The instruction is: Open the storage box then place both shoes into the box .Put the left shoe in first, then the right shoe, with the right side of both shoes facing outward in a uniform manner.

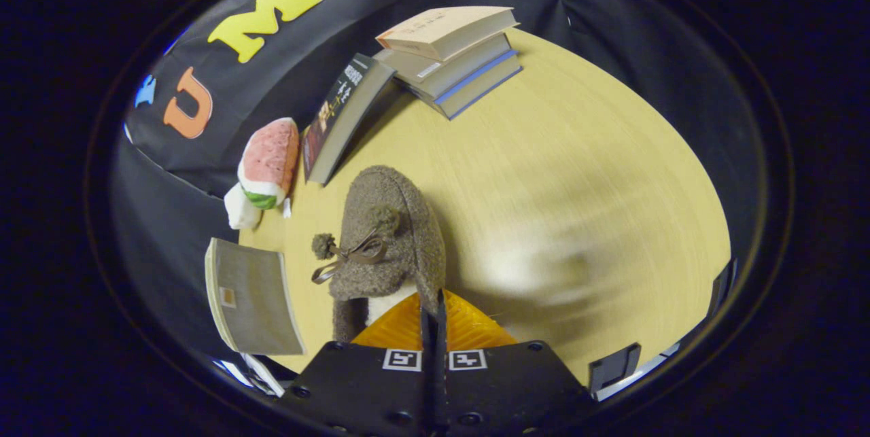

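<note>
A brown fuzzy shoe (394, 233) with a ribbon bow and two pompoms points away from me, toe toward the books. Its white lining (386, 306) shows at the heel opening, just left of my fingers. My gripper (433, 302) is shut on the shoe, its orange fingers (469, 328) pinching the right side of the heel rim with almost no gap between them. A grey fabric panel with a small label, seemingly part of the storage box (248, 294), stands left of the shoe at the table's edge. Whether the shoe rests on the table or hangs above it I cannot tell.
A stack of three books (452, 56) lies at the far end of the wooden table (578, 185), with a dark book (343, 117) leaning beside it. A watermelon plush toy (268, 162) sits left of that. Two black stands (612, 365) sit by the near right edge.
</note>
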